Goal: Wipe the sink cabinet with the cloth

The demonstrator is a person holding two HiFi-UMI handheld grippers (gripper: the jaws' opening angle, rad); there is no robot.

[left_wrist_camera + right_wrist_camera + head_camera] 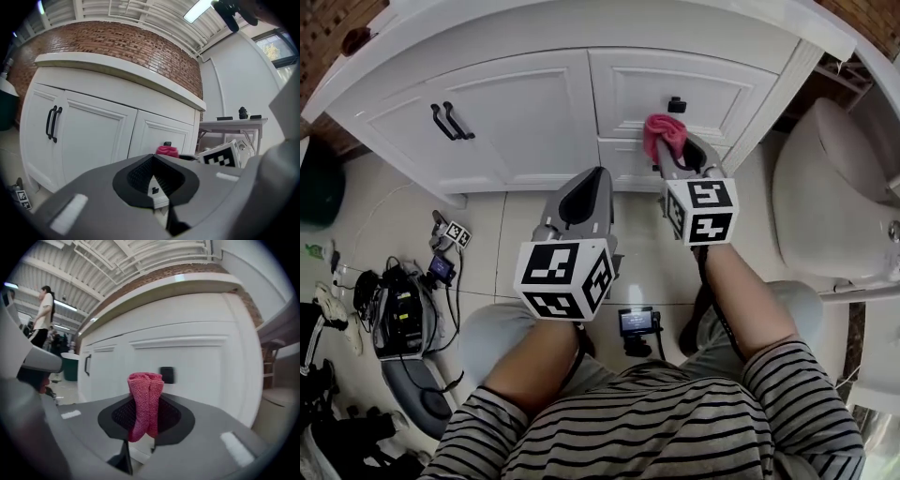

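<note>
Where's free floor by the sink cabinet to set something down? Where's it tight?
Bare tiles between the cabinet, the left gripper and the gear pile. Tight: that pile with its cables at far left; toilet beside the cabinet's right end.

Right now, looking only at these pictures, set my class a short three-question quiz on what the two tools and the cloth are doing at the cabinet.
1. Which tool, left or right, grips the pink cloth?
2. In the head view, which fitting on the sink cabinet is nearest the cloth? A. the pair of black bar handles B. the single black knob C. a towel rail
3. True or false: the cloth lies flat on the floor tiles.

Key
1. The right tool; the left tool is shut on nothing.
2. B.
3. False: it is bunched between the right tool's jaws.
</note>
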